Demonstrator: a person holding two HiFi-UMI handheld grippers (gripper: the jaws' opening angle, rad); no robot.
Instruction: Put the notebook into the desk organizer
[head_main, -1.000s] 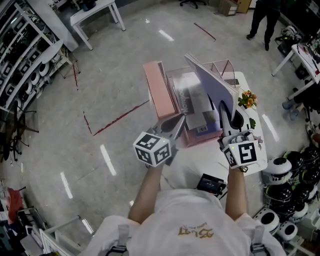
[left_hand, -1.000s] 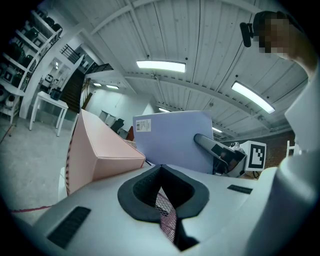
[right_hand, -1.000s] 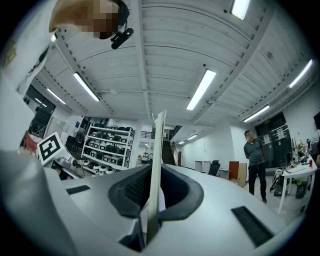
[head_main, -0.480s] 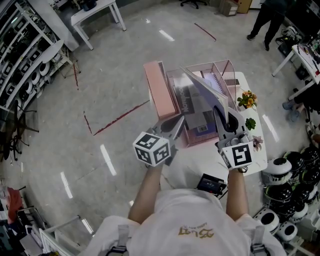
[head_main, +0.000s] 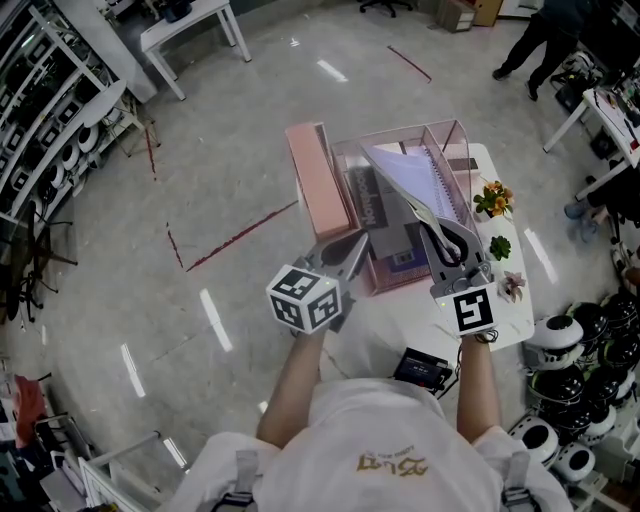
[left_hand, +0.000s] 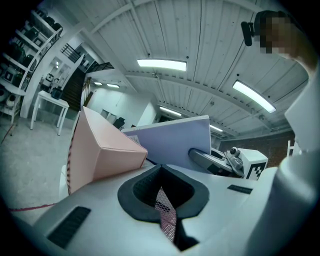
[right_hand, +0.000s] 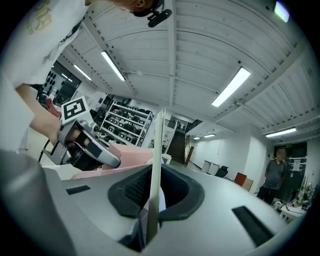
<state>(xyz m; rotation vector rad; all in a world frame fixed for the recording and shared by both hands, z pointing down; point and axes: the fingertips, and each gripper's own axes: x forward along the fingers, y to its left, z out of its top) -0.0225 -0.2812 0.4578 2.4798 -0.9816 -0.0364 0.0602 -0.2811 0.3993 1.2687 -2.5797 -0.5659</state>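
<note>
Right gripper (head_main: 447, 232) is clamping the notebook (head_main: 412, 178) by its edge. Left gripper (head_main: 345, 252) is pinching the desk organizer (head_main: 398, 279) mesh wall. Notebook is tipping down from near upright, now leaning into the organizer's open top. Insertion looks nearly done; release is pending.

My right gripper (right_hand: 154, 197) has its jaws pressed together on the notebook (right_hand: 157, 150). I see the notebook edge-on, a thin pale sheet rising straight up from between the pads. To the left, the left gripper (right_hand: 100, 155) with its marker cube (right_hand: 74, 109) sits against the pink desk organizer (right_hand: 132, 151), which lies low just beyond my jaws. Far behind stand storage shelves (right_hand: 125, 124), and at far right a person (right_hand: 275, 172) stands under the ceiling lights (right_hand: 231, 86).
</note>
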